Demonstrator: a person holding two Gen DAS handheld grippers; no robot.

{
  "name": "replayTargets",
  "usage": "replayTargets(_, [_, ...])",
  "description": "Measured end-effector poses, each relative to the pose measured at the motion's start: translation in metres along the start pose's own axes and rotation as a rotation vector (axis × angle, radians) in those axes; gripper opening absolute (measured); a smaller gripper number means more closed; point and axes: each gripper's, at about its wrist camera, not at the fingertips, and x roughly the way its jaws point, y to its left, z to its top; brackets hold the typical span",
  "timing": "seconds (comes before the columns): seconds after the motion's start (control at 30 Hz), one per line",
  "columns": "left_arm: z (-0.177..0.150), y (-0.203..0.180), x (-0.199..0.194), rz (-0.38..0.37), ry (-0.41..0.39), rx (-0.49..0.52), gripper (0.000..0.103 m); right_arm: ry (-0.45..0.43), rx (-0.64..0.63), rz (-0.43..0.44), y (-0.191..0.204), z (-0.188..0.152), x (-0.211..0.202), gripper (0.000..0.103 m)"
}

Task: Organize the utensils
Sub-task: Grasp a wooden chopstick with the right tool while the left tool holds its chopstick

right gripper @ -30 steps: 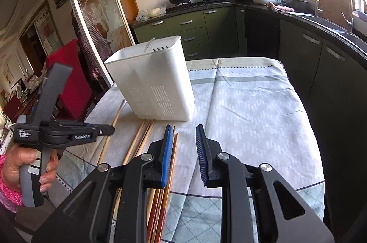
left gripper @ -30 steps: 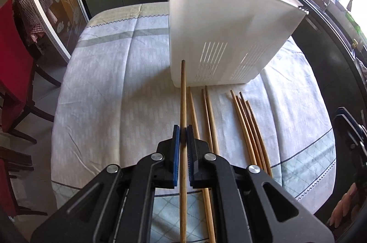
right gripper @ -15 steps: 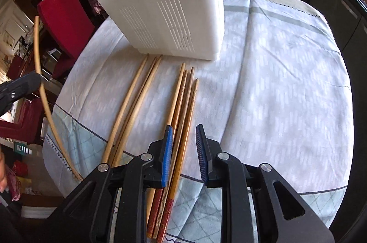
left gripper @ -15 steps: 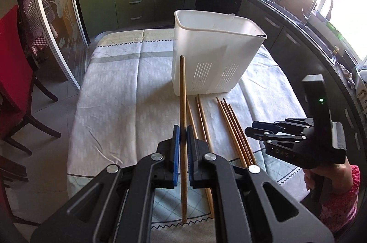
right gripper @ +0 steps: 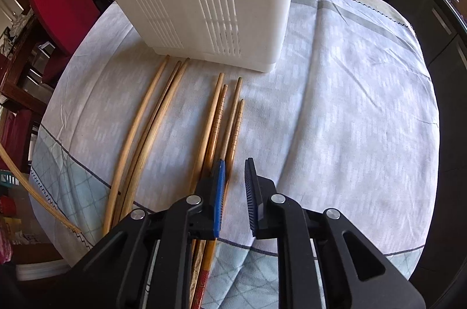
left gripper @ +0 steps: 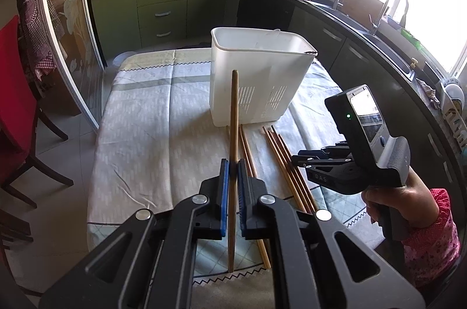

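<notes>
The left gripper was clamped on a single wooden chopstick, held well above the tablecloth and short of the white basket, with the stick's far tip showing against the basket's front wall, below its rim. The right gripper had its jaws apart and empty, low over the cloth on the near side of the basket, its left finger over the right-hand group of chopsticks. Nearer the basket's left corner lay the paler group of chopsticks; both bundles pointed their tips toward the basket's base.

The step in hand looked like carrying the held stick to the basket and dropping it in. To do that well, the tip would have to rise over the near rim before any forward travel — otherwise it would strike the slotted wall and twist in the pads. Tilting the stick toward upright above the opening, then letting go only once the lower end was inside, should keep it from bouncing out. Whether the basket was divided inside could not be told — its interior was hardly visible. The right gripper would do best to straddle one outer stick, not the whole bundle.
</notes>
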Motion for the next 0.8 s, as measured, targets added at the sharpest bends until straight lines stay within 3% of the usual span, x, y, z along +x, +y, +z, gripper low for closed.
replayTargets(0.27, [0.000,0.003,0.002,-0.005,0.000,0.004,0.006,0.029,0.018,0.017,0.002,0.007,0.006,0.011])
replayTargets(0.5, [-0.001,0.001,0.001,-0.009,-0.001,0.013,0.006,0.007,-0.035,-0.050,0.016,0.015,0.010,0.007])
replayTargets(0.67, [-0.002,0.001,-0.001,-0.009,-0.006,0.022,0.006,-0.082,0.007,0.008,0.014,0.003,-0.013,0.007])
replayTargets(0.8, [-0.003,0.002,-0.006,-0.014,-0.014,0.024,0.006,-0.212,0.032,0.072,0.008,-0.008,-0.056,0.007])
